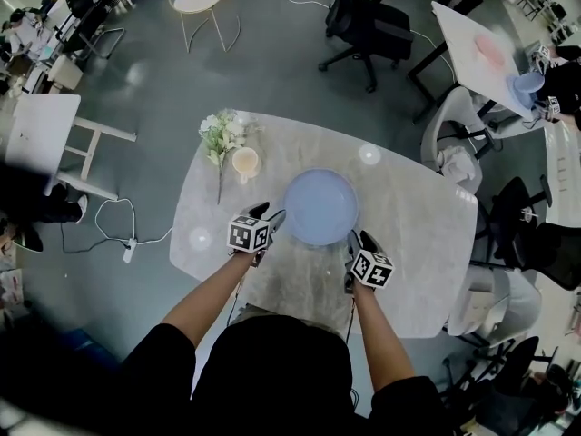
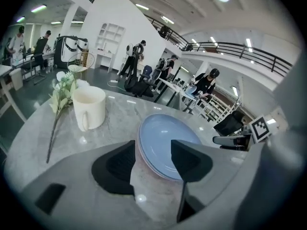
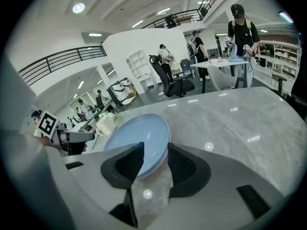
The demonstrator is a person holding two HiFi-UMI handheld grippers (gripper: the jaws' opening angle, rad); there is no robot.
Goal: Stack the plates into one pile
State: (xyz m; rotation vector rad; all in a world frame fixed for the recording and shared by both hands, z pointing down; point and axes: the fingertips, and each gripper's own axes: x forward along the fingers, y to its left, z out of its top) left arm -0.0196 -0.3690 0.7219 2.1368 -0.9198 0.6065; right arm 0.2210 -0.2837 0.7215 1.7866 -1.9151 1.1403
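Note:
A light blue plate [image 1: 320, 207] lies in the middle of the marble table [image 1: 413, 243]. In the left gripper view the blue plate [image 2: 165, 145] rests on a pink plate whose rim [image 2: 138, 147] shows under it. My left gripper [image 1: 272, 218] hangs at the pile's near left edge, a little above the table, its jaws open and empty [image 2: 153, 153]. At the near right edge my right gripper [image 1: 356, 242] is likewise open with nothing between its jaws [image 3: 154, 159]. The pile [image 3: 136, 140] lies just beyond both sets of jaws, untouched.
A cream mug [image 1: 245, 162] and a sprig of white flowers [image 1: 221, 134] sit at the table's far left. White chairs [image 1: 454, 143] stand at the table's right side. A cable [image 1: 127, 234] lies on the floor to the left. People work at other tables farther off.

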